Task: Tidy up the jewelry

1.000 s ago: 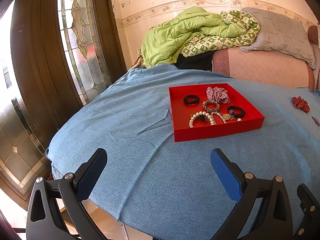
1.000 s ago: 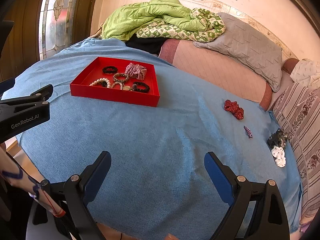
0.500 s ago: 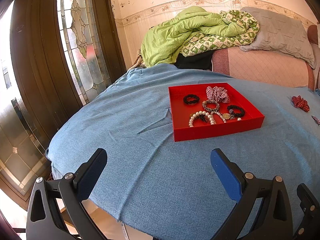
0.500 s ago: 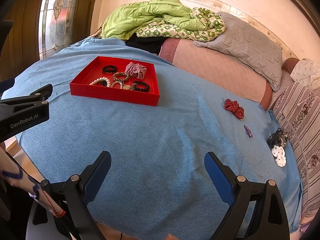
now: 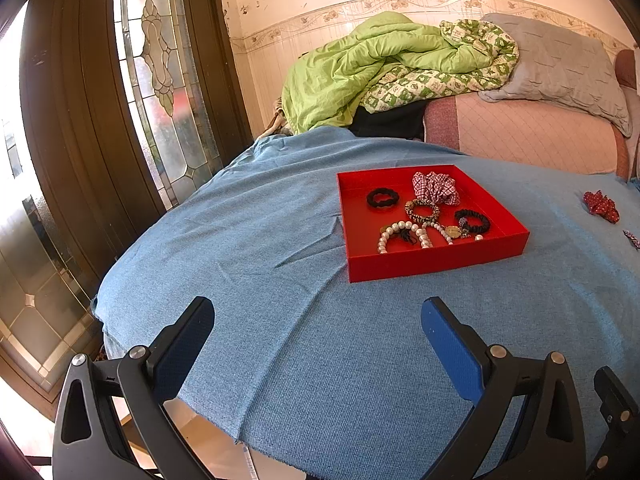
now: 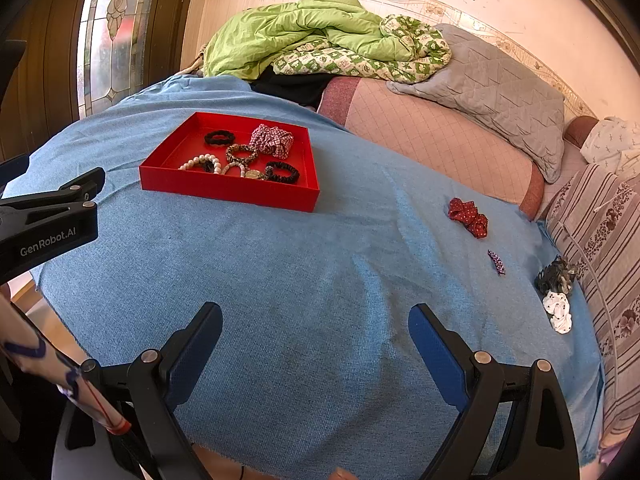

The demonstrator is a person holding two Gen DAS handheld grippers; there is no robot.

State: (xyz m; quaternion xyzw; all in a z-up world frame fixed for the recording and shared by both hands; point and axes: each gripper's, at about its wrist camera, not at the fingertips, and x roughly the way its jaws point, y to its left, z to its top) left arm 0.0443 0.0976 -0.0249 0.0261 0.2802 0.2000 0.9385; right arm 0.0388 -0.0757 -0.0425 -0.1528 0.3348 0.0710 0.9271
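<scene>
With the jaws of both the left gripper (image 5: 318, 334) and right gripper (image 6: 315, 334) wide and empty, the collection step is pending: next, retrieve the red scrunchie (image 6: 468, 217), lying right of the red tray (image 6: 228, 190), and deposit it there

Red tray (image 6: 224, 192) on blue cloth (image 6: 320, 280). In tray: red-white checked scrunchie (image 6: 272, 140), black scrunchie (image 6: 219, 137), leopard-print tie (image 6: 241, 153), white pearl bracelet (image 6: 199, 161), black ruffled tie (image 6: 282, 172). Toward cloth's right edge: red white-dotted scrunchie (image 6: 468, 217), purple patterned clip (image 6: 496, 261), dark grey scrunchie (image 6: 556, 276), white black-spotted scrunchie (image 6: 557, 312). Both grippers black with blue pads (image 6: 436, 354).
</scene>
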